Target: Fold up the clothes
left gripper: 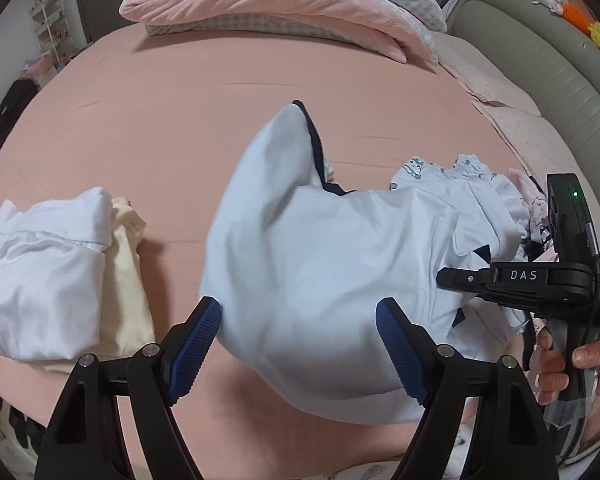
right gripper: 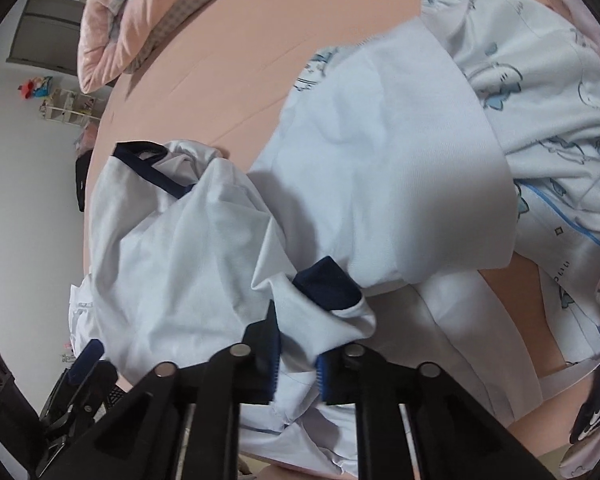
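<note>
Your left gripper hangs with its blue pads spread wide apart over the near edge of the pale blue shirt, which lies rumpled mid-bed on the pink sheet. Your right gripper is pinched on a fold of that shirt near its navy trim. A white folded garment sits to the left, and a printed garment lies at the far right.

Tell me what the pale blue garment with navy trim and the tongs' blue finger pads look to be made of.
Pale blue garment with navy trim: soft matte knit, likely cotton jersey; it drapes in rounded folds without shine. Navy trim: looks like a denser band, perhaps ribbed, unclear. Blue finger pads of the left tongs: ridged matte rubber or soft plastic, judging by fine parallel grooves on black hard-plastic arms.
</note>
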